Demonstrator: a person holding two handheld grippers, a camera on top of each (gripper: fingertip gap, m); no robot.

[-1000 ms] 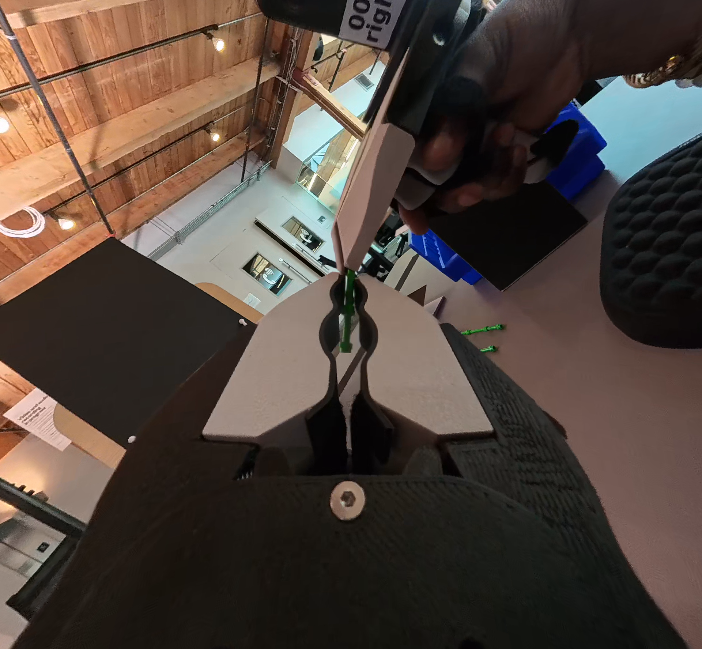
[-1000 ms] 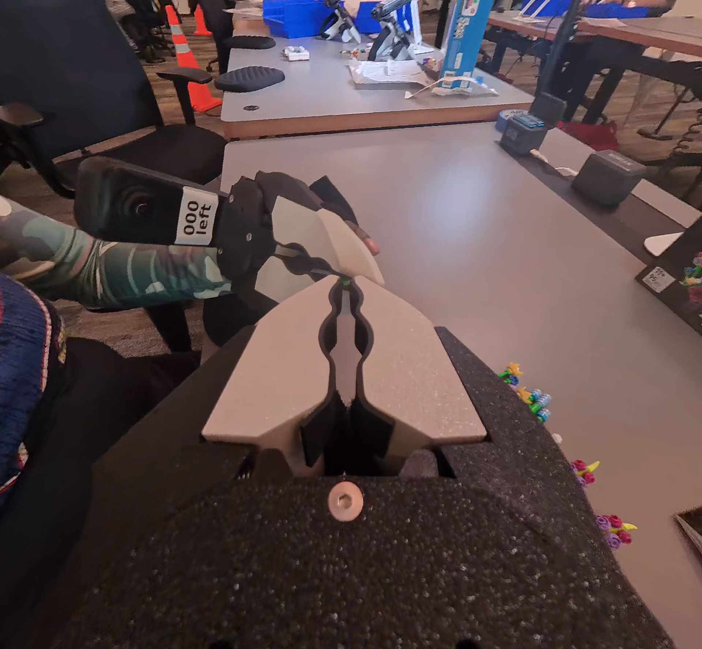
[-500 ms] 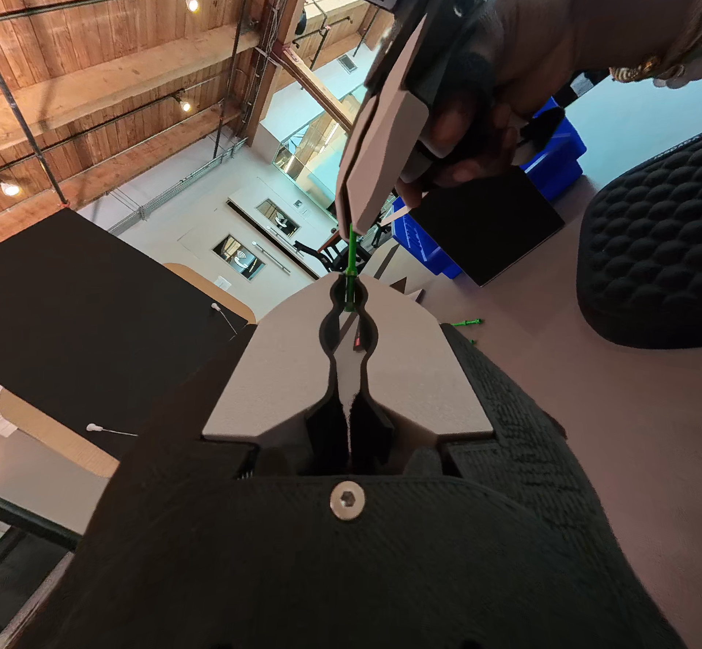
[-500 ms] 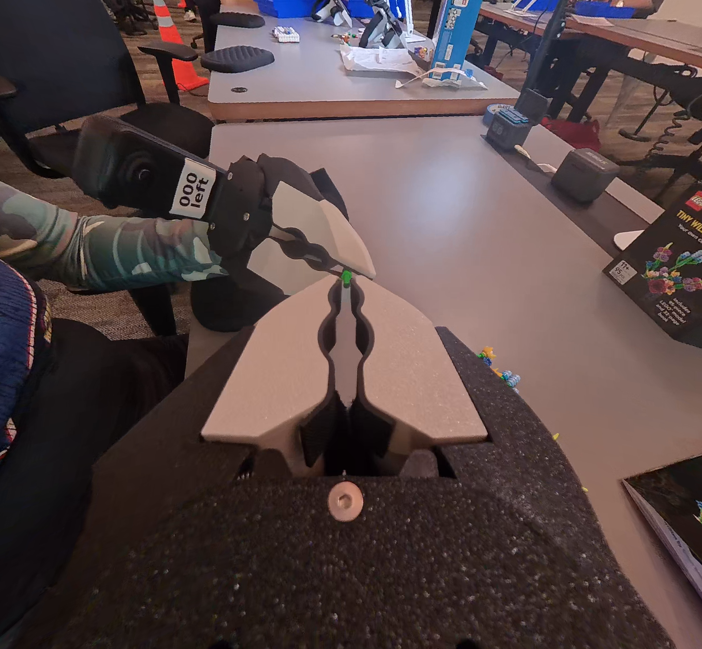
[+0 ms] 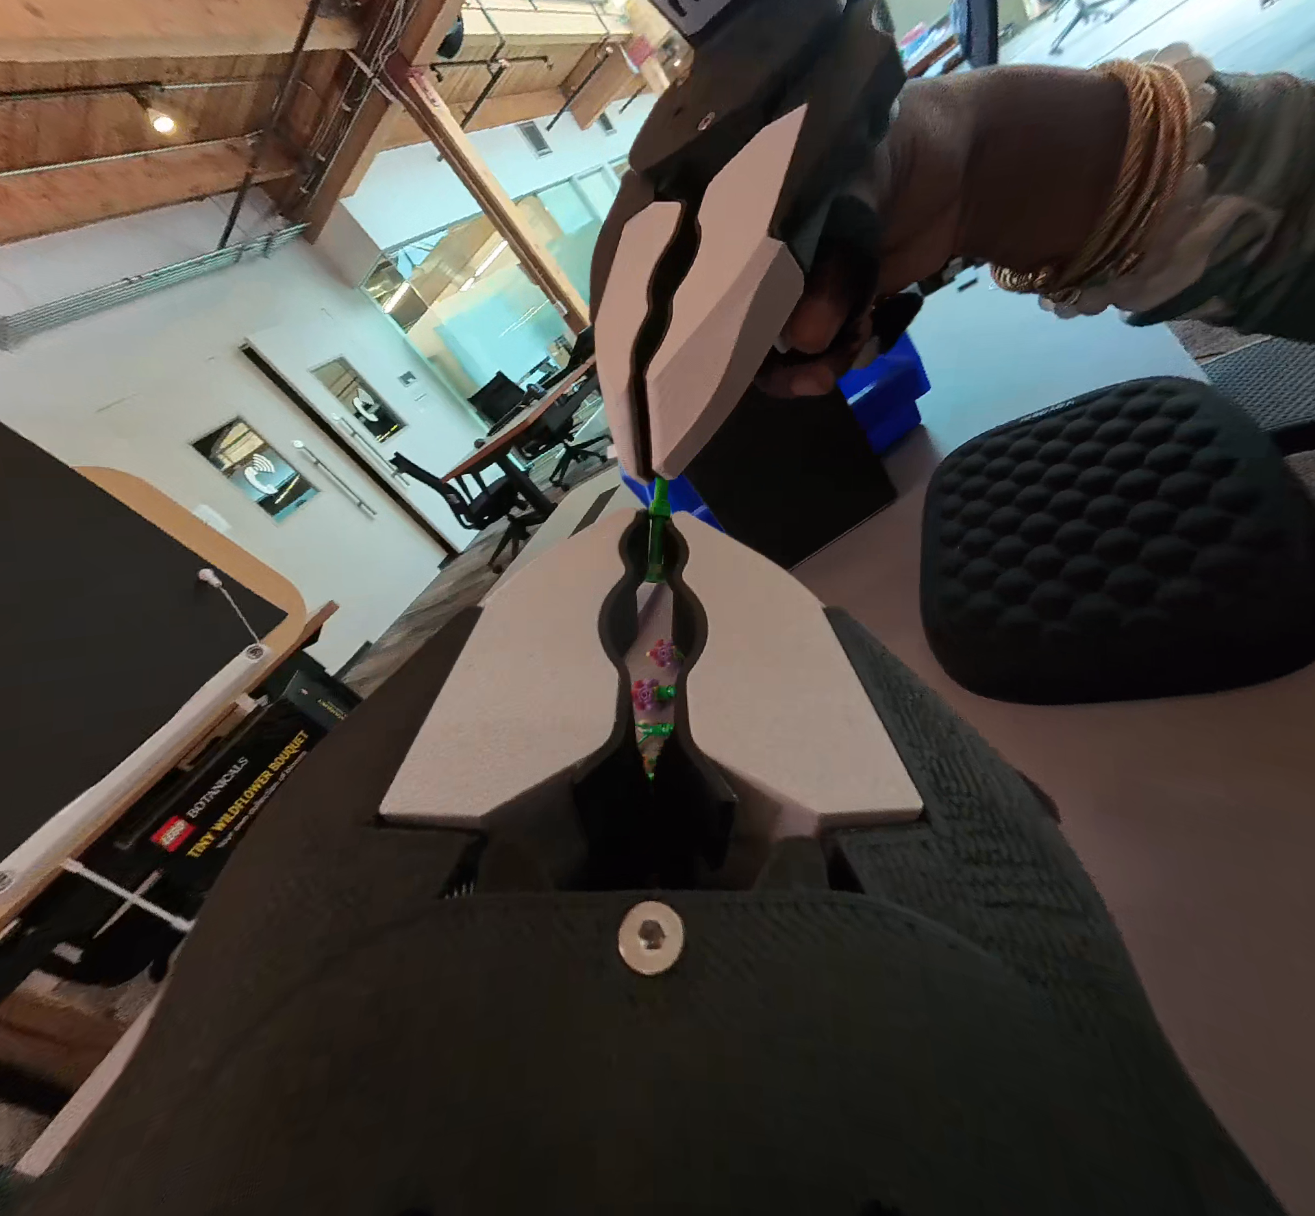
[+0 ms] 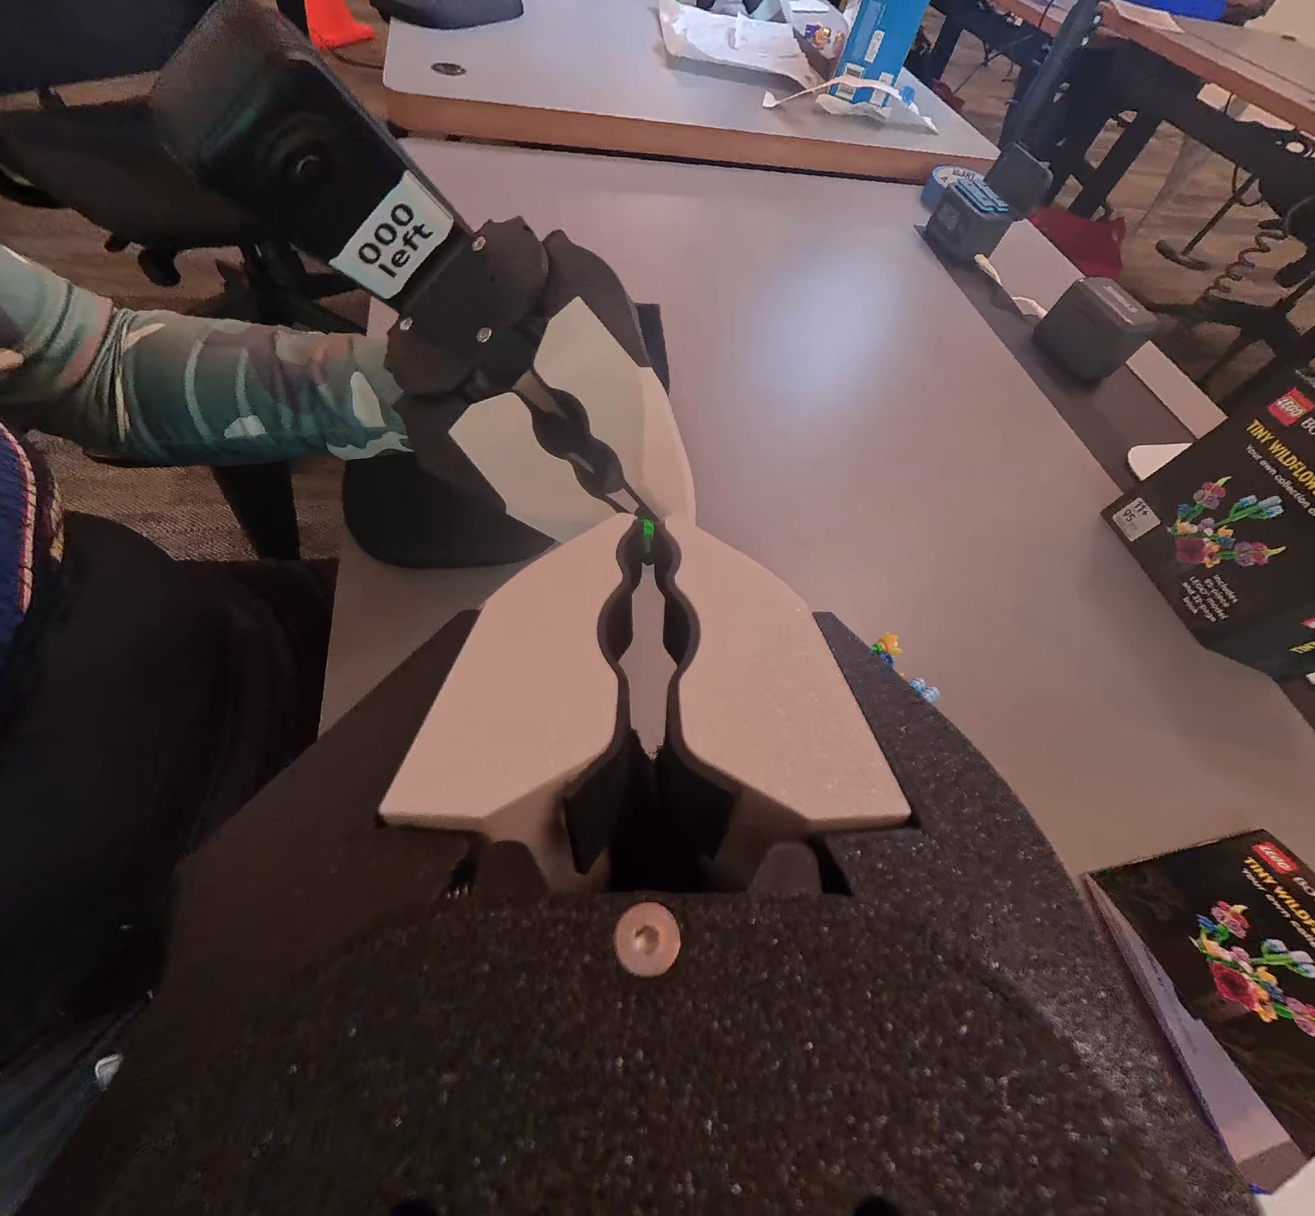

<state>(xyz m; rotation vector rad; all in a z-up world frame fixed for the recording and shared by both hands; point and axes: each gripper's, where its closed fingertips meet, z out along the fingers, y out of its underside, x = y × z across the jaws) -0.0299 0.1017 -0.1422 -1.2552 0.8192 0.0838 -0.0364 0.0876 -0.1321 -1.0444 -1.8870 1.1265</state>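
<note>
Green stem [image 5: 655,536]: in the left wrist view it's pinched at the tips of the left gripper [image 5: 655,545], and the right gripper [image 5: 651,474] bites its top end from above, both nearly shut on it. White sticker with print on the right gripper. Small flower pieces [image 5: 658,673] lie on the table [image 5: 1138,826], a black armrest pad [image 5: 1110,541] beside it.

Right wrist view: stem [image 6: 647,536] sits where both tips meet. Black printed flower box [image 6: 1224,527] at the table's right edge, booklet [image 6: 1224,954] near the corner.
</note>
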